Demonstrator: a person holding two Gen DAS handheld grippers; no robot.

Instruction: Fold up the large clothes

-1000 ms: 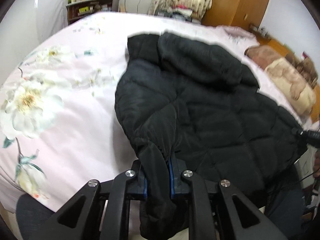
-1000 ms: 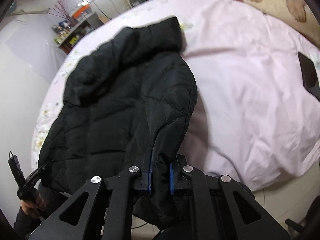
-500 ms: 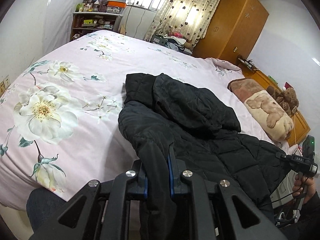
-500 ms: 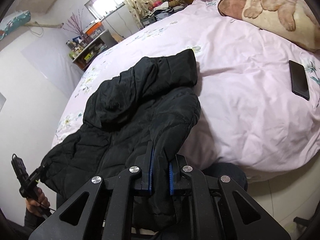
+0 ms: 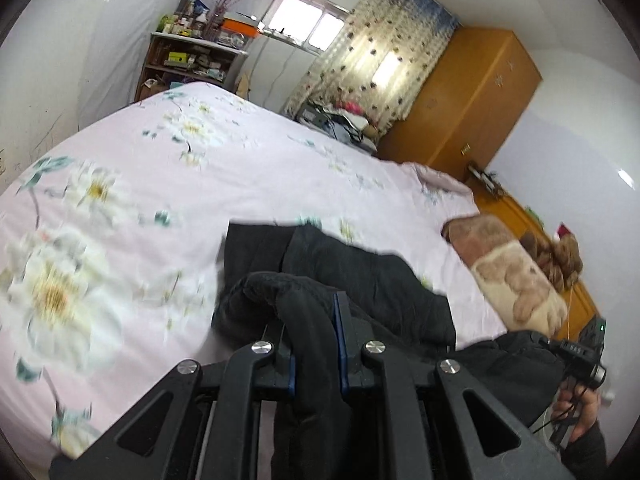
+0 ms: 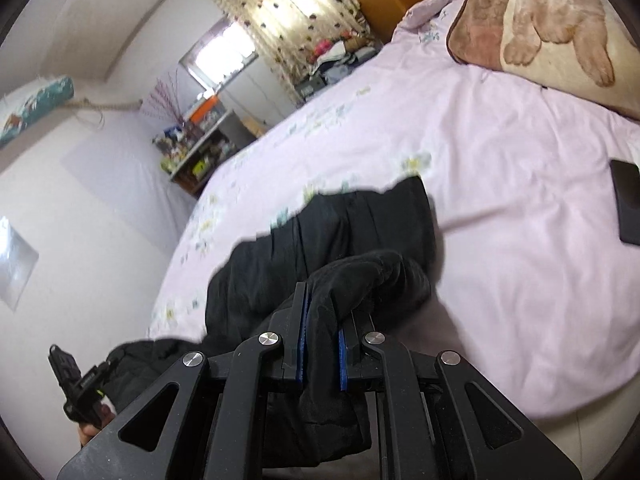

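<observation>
Both views sit low at the near edge of the bed (image 5: pixel 248 184), each looking forward along its own gripper across the mattress toward the window (image 5: pixel 308 28). The left wrist view has the window ahead and the wardrobe (image 5: pixel 468 100) to the window's right. The right wrist view, tilted, has the window (image 6: pixel 224 50) up left. Both share the black jacket (image 5: pixel 360 276), close up, the shelf (image 6: pixel 196 152) and the pillow (image 6: pixel 560 36).

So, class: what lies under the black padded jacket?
Under the black padded jacket lies the pink floral bedspread, seen all round it. The part beneath is covered. Both grippers, left and right, pinch its near edge.
</observation>
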